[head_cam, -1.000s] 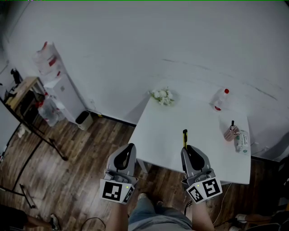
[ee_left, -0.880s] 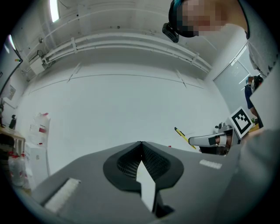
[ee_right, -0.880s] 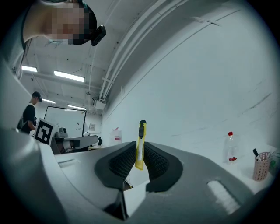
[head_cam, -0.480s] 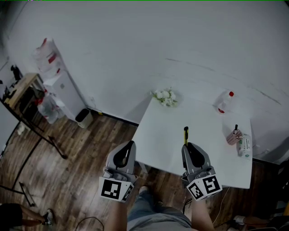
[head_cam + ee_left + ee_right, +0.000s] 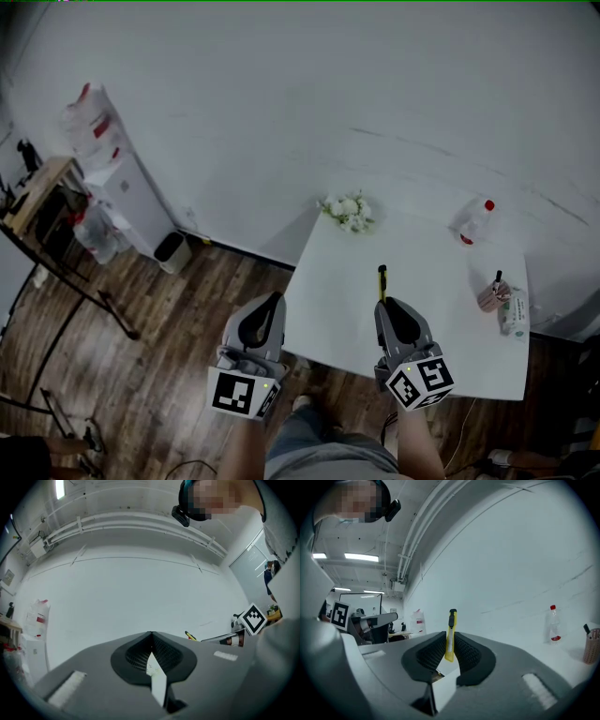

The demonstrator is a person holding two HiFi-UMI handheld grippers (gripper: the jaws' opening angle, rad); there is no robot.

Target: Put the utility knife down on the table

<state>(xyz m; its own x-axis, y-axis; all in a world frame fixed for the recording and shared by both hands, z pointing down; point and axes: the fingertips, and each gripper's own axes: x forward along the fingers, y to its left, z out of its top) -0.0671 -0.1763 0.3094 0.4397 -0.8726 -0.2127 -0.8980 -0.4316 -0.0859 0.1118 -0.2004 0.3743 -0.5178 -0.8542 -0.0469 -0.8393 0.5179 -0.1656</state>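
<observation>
Your right tongs pinch the yellow utility knife by its near end. Its long axis runs straight on from the tongs, away from you, and the free end pokes out over the near part of the white desk. It appears to be held clear of the desk, not resting on it. Your left tongs are pressed together on nothing, off the desk's left edge over the wood floor. The right hand has the job: you probably need to bring that long axis down flat before spreading the tongs.
</observation>
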